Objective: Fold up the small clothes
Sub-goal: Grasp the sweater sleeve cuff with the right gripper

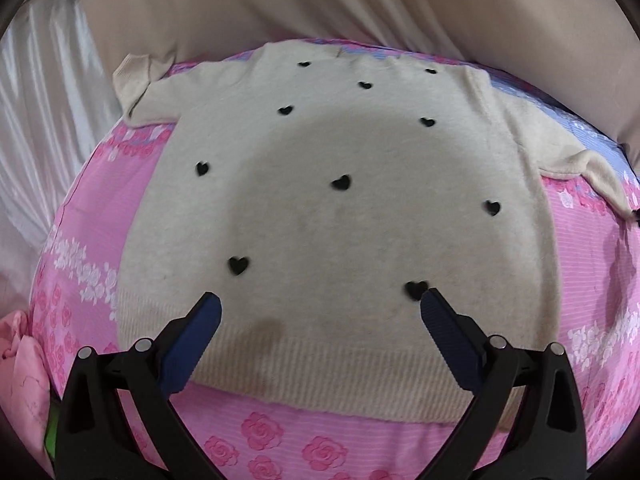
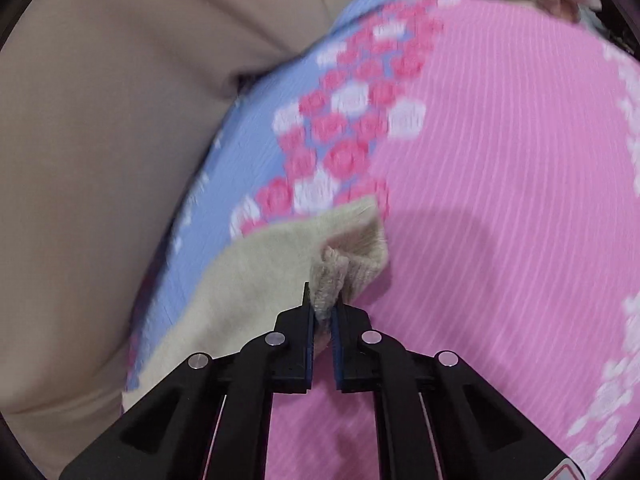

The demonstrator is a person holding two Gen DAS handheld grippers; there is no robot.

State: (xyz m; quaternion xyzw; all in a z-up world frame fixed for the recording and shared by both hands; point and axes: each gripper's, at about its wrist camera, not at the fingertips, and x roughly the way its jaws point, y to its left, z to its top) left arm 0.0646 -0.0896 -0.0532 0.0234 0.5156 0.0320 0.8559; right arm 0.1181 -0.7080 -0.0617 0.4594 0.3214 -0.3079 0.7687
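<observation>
Fingers of my left gripper (image 1: 320, 308) stand wide apart over the hem of the sweater (image 1: 320, 208), holding nothing. Both blue pads (image 1: 192, 344) show, one on each side, and the tip of the pad on the picture's right sits just beside a black heart. From this left wrist view the sweater is one beige knit piece, spread front-up on the sheet (image 1: 120, 208), with its ribbed hem nearest me. I count eleven black hearts (image 1: 341, 182) scattered over its front. Its two sleeves reach out to either side; the cuff at upper left is turned up and creased. The sheet is pink with rose bands and a blue strip along the far edge. Behind the sweater lies a plain beige cloth (image 1: 280, 0). At the lower left edge is a lump of pale pink cloth (image 1: 20, 368).

From the right wrist view, my right gripper (image 2: 323, 308) is closed on the cuff (image 2: 332, 280) of one sleeve, with ribbed knit bunched between the two fingers and lifted off the sheet (image 2: 500, 200). The sleeve trails back toward lower left. This view is blurred. The beige cloth (image 2: 100, 160) fills the left side.
</observation>
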